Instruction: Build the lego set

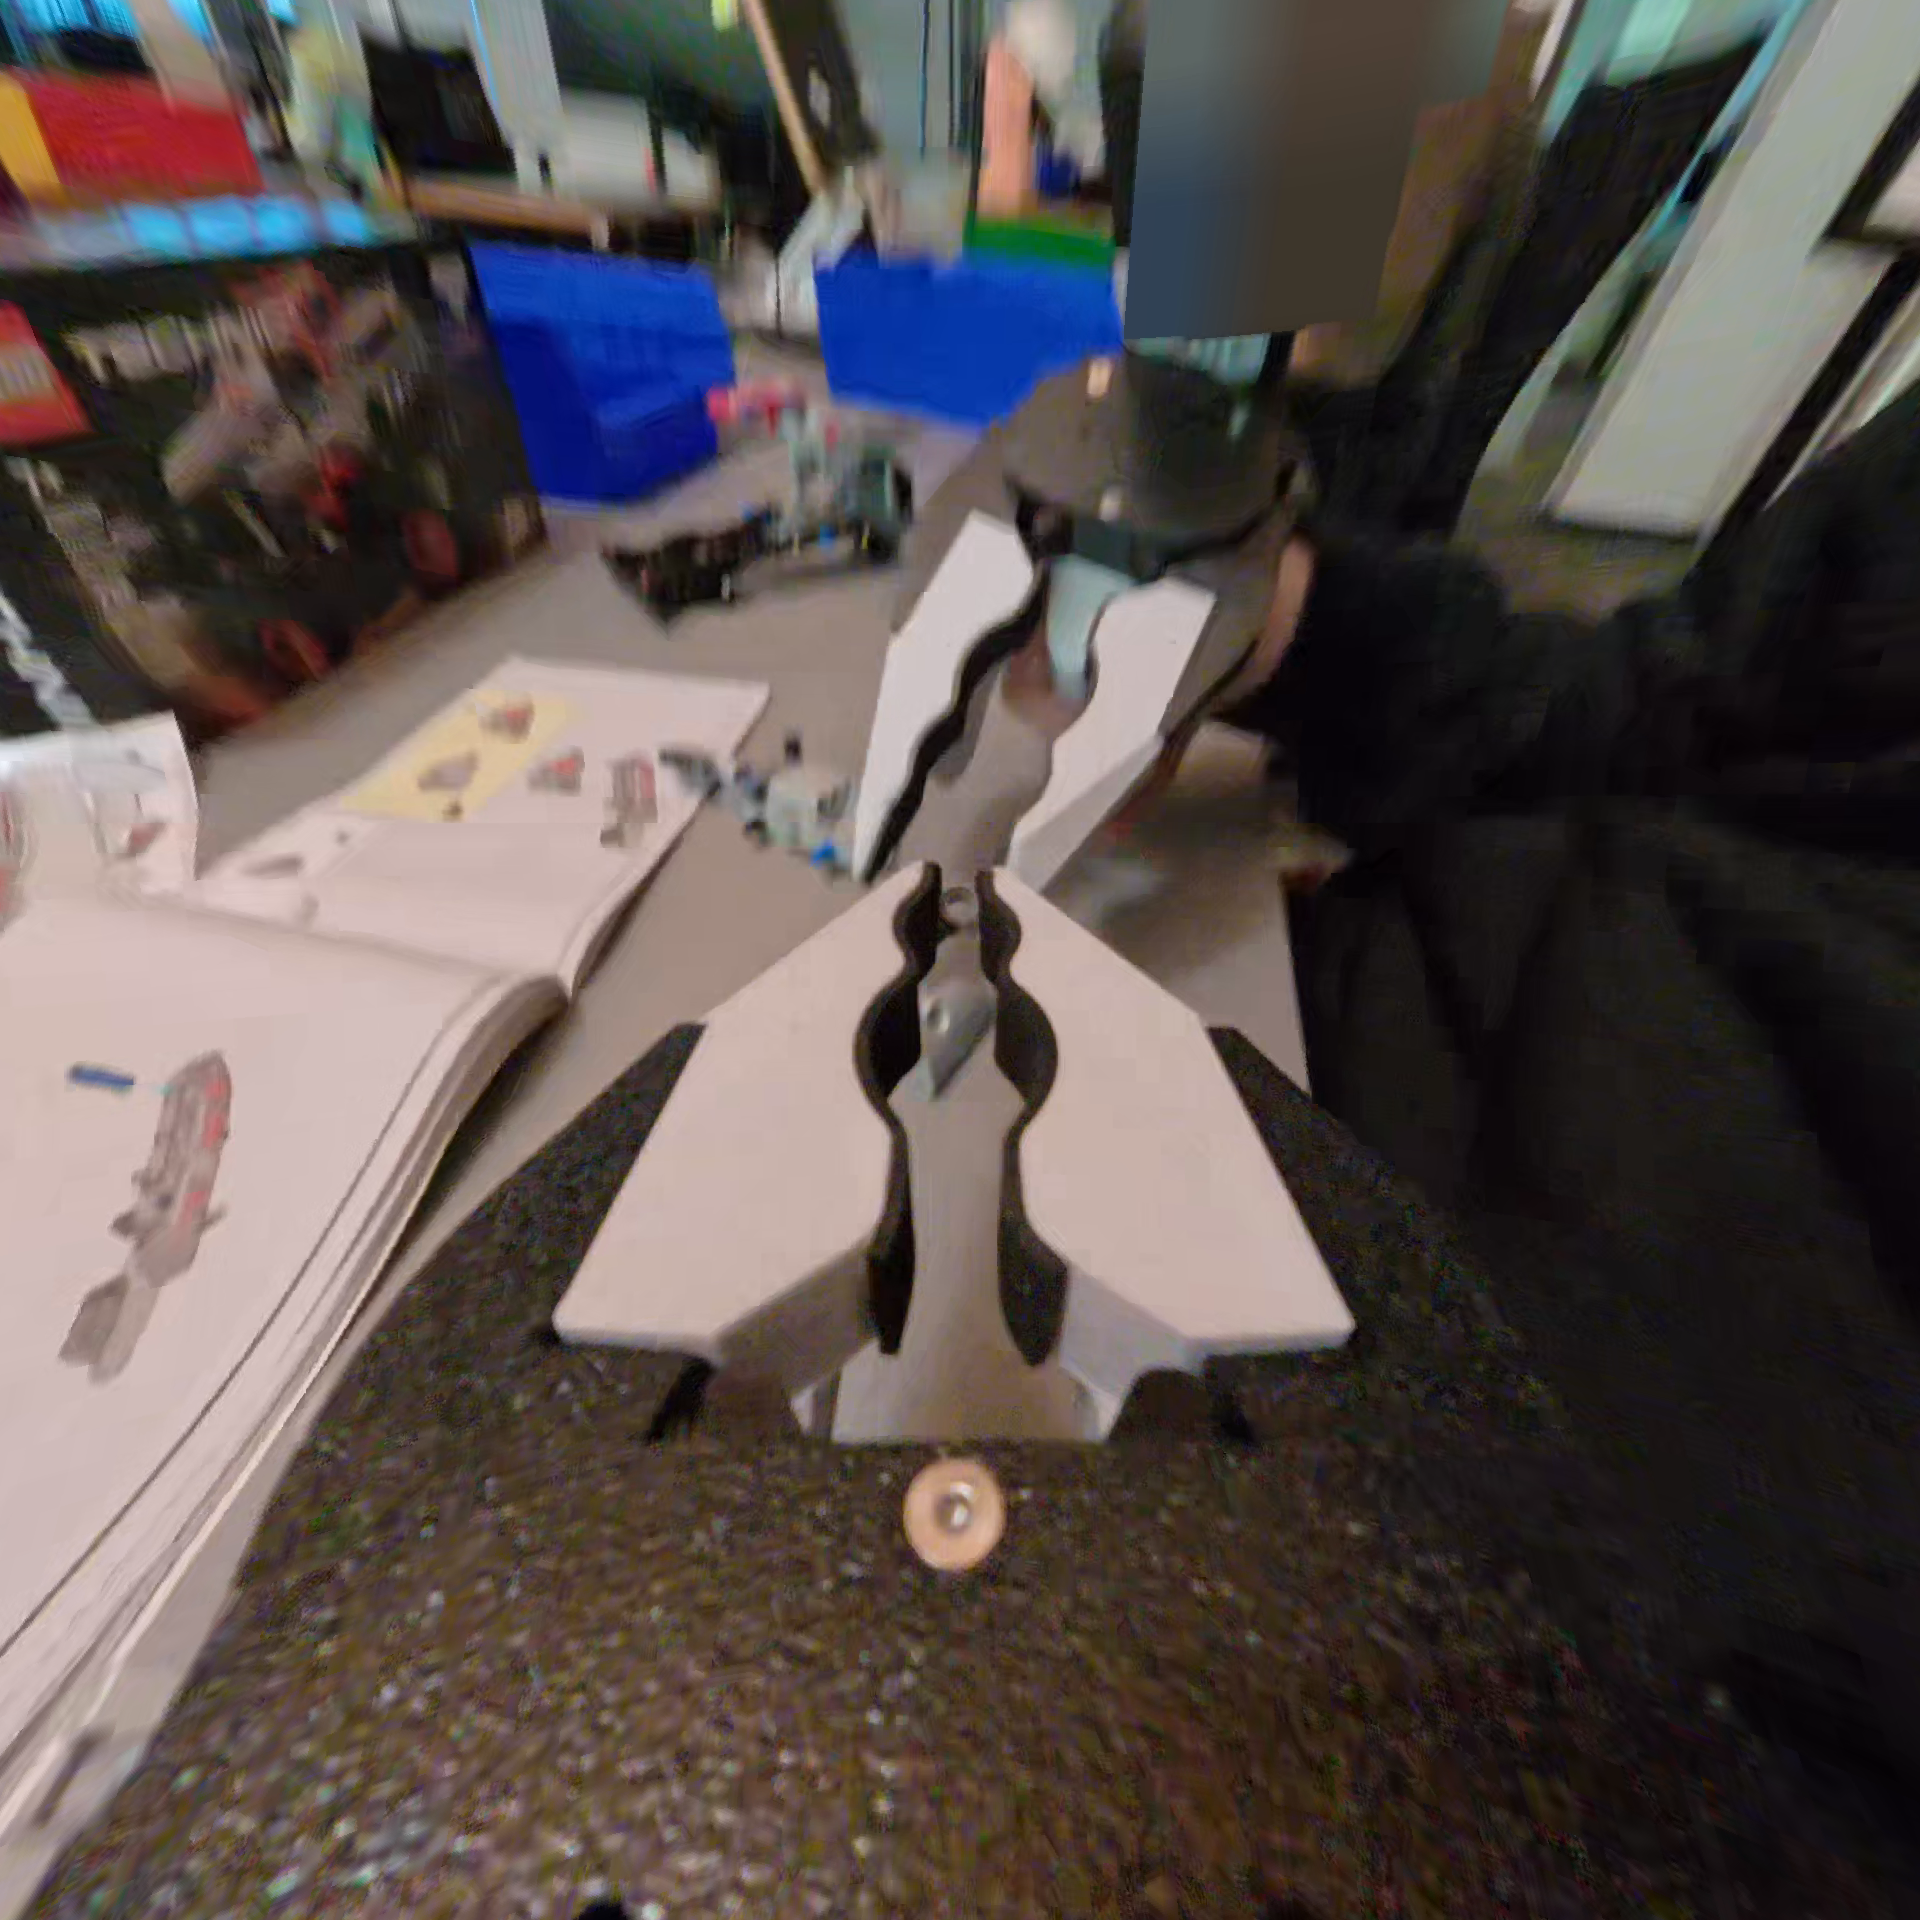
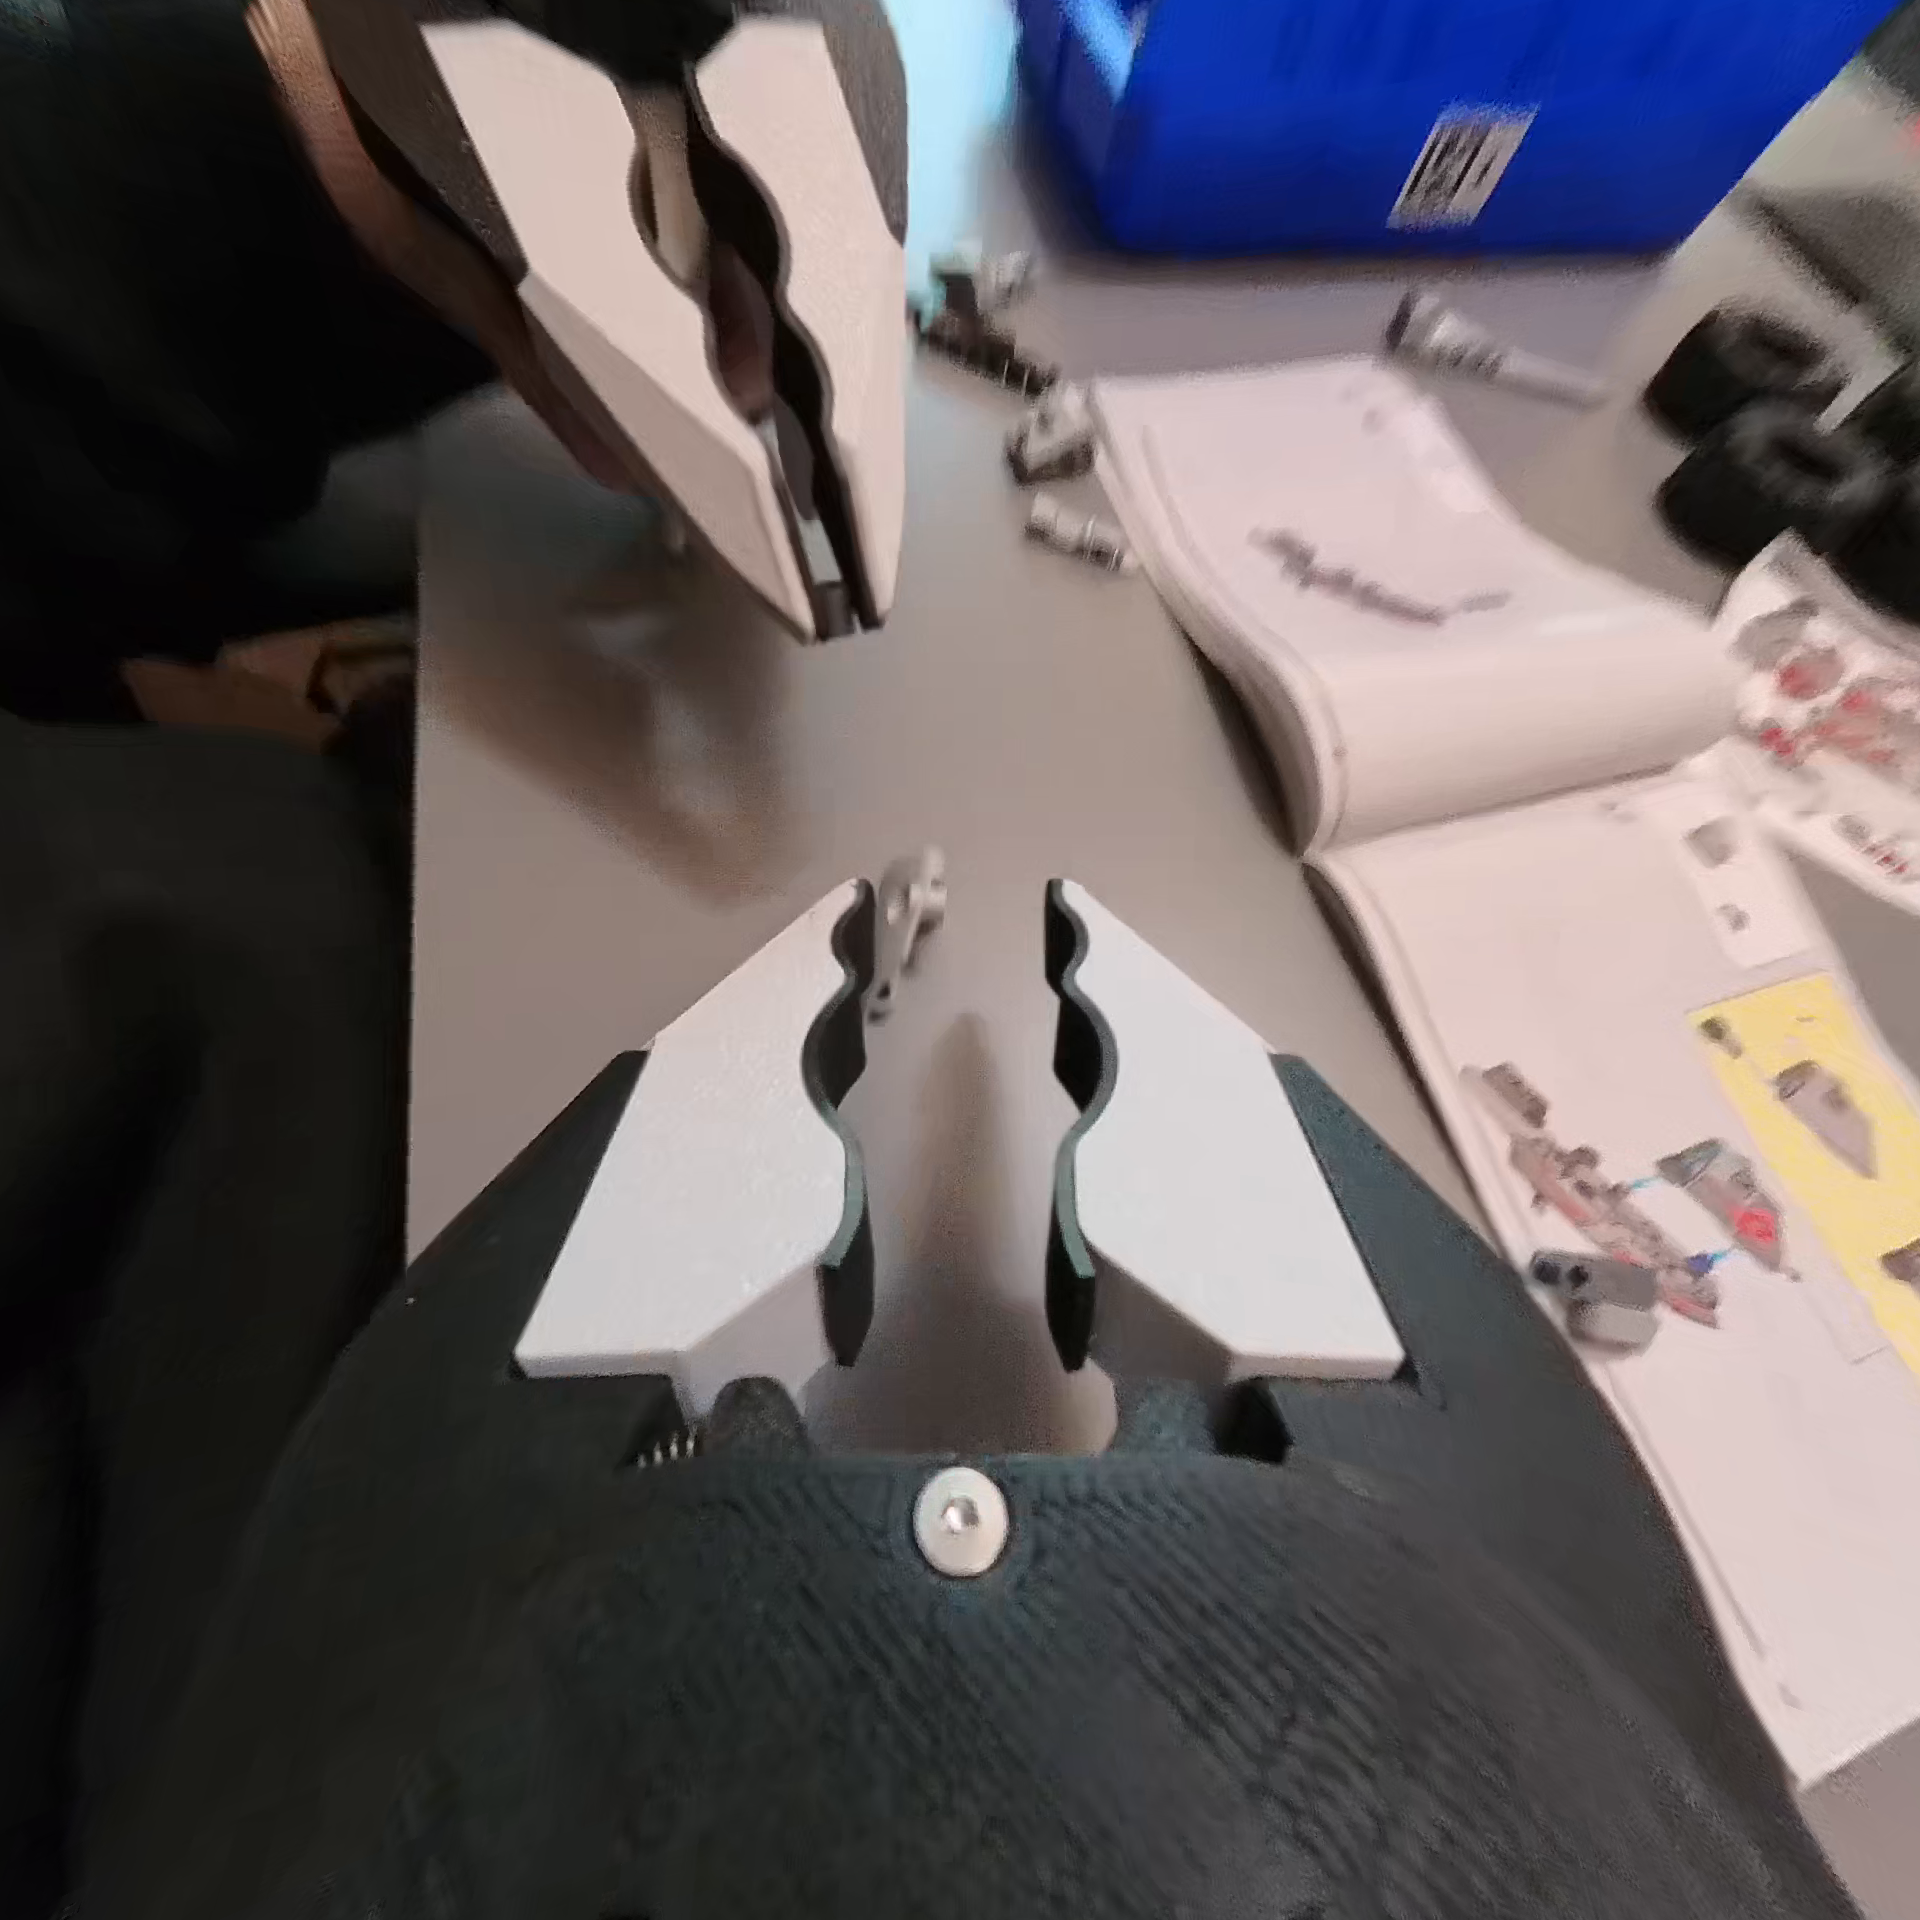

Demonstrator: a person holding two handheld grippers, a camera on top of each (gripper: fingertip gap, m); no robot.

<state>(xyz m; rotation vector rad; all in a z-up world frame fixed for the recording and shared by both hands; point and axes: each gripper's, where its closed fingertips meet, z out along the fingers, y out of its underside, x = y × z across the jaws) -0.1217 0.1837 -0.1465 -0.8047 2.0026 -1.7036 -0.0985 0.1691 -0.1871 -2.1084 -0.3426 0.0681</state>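
Grey table [image 2: 623, 935] fills the middle of both views; the right gripper [image 2: 956, 894] sits low centre in its own view, fingers spread apart, a small grey lego piece [image 2: 909, 914] lying on the table just off the left fingertip; the left gripper [image 2: 831, 623] comes in from upper left there, fingers nearly together, and whether they pinch anything I cannot tell; an open instruction booklet [image 2: 1507, 935] lies at right, a blue bin [image 2: 1351, 125] at the top.
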